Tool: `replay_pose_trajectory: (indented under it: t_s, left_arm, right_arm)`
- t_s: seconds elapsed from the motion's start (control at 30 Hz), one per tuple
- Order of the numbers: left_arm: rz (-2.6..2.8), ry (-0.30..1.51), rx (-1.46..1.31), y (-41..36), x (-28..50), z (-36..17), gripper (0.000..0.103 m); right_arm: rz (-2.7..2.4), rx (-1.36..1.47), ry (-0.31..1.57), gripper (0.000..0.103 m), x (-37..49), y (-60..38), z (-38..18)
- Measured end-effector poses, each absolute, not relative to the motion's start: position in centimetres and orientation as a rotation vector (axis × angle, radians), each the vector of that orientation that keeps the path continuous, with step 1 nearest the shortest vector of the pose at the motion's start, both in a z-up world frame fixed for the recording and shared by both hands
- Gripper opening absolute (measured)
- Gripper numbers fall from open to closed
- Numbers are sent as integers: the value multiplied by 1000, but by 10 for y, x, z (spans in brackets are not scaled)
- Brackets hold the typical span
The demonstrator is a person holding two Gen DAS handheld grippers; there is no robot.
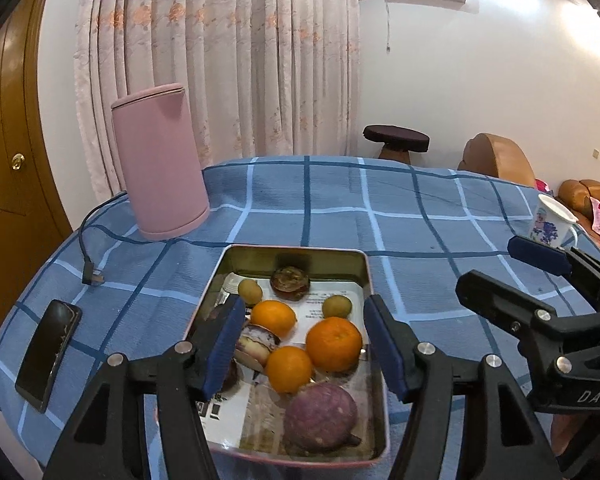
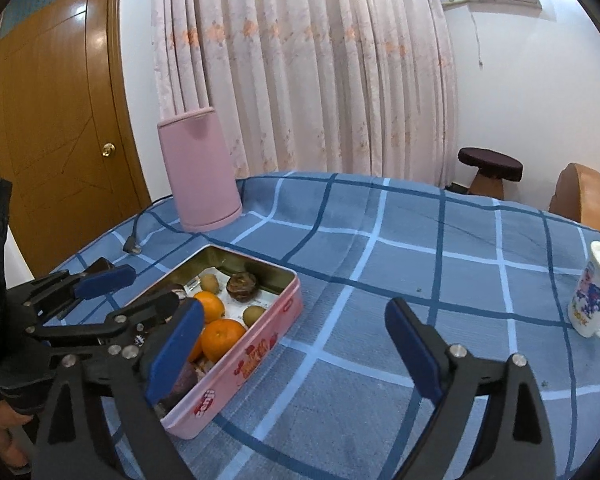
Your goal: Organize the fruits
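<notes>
**Both claws wide, nothing held**

Left gripper (image 1: pixel 304 344) hangs wide open over the pink tin (image 1: pixel 374 280) at lower centre, probably to choose one fruit. Three oranges (image 1: pixel 334 344) lie together in the middle, perhaps grouped already. Right gripper (image 2: pixel 294 348), also wide and empty, waits above the blue checked cloth (image 2: pixel 400 240) beside the tin.

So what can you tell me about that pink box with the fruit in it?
The tin is a shallow metal rectangle with rounded corners, pink outside with red printed pictures, shiny gold inside. It has no lid on and lies flat on the blue checked cloth. Printed paper lines its bottom. Three oranges, two small green fruits and some purple and brown ones sit in it. The left gripper hangs open over it.
</notes>
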State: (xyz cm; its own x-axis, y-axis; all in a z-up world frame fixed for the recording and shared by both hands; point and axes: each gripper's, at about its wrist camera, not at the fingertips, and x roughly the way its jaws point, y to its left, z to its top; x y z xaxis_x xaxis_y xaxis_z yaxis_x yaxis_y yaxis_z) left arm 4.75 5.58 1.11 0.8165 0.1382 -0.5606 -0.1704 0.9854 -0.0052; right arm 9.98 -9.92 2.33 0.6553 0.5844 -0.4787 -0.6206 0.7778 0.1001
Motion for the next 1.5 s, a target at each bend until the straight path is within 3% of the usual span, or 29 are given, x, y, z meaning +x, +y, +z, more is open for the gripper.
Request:
replay_pose_trajectory:
  t_s: [0.53,0.63,0.83,0.97,1.5]
  left_arm:
    - [161,562,-50,40,24,20,65]
    - [172,551,-52,38,19,22,76]
    - [160,535,-47,26,8,26,77]
    - [154,527,-41,16,-1,27,87]
    - [146,519,-66,11,-9,29,87]
  right_arm:
    - [619,-76,441,99,69,-121,36]
    - [613,-73,434,99,63,-126,36]
    - [592,-67,402,99,46,-139,41]
    - [576,-57,377,103,34,-149,42]
    - [551,-57,374,103,26,-169,38]
